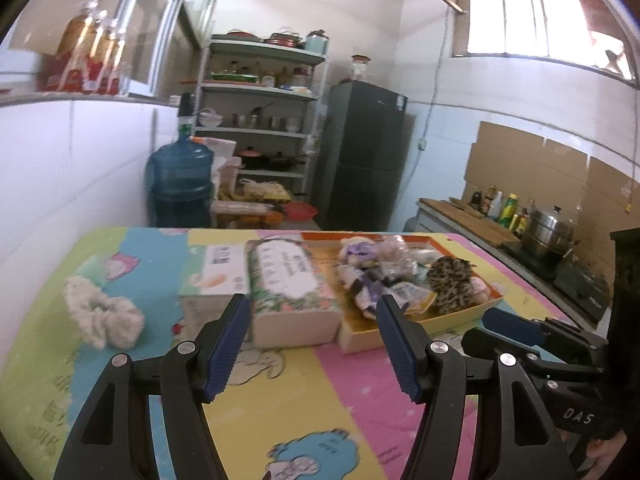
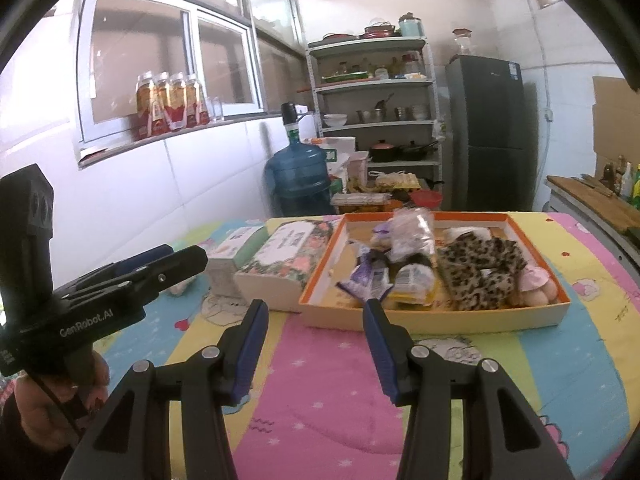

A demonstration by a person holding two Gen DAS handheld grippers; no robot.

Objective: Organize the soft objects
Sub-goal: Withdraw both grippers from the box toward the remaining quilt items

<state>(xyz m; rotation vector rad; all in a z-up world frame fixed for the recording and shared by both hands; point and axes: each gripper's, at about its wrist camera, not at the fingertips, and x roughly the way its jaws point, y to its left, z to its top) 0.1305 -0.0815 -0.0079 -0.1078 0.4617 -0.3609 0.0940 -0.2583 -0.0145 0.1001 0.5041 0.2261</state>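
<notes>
Tongs both agape and empty, left gripper (image 1: pixel 310 342) best swung over to white fluffy scrunchie (image 1: pixel 102 316) lying loose on mat (image 1: pixel 280 412) left of tissue boxes (image 1: pixel 288 280), right gripper (image 2: pixel 316 346) facing orange-rimmed tray (image 2: pixel 432 322) of soft things.

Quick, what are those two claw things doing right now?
Left gripper: open, holding nothing.
Right gripper: open, holding nothing.

white fluffy scrunchie (image 1: pixel 102 317): crumpled, on mat, left of boxes, well apart from tray | leopard-print scrunchie (image 2: pixel 478 270): bunched, inside orange-rimmed tray (image 2: pixel 440 322), right part, among small soft packets (image 2: pixel 374 278)
</notes>
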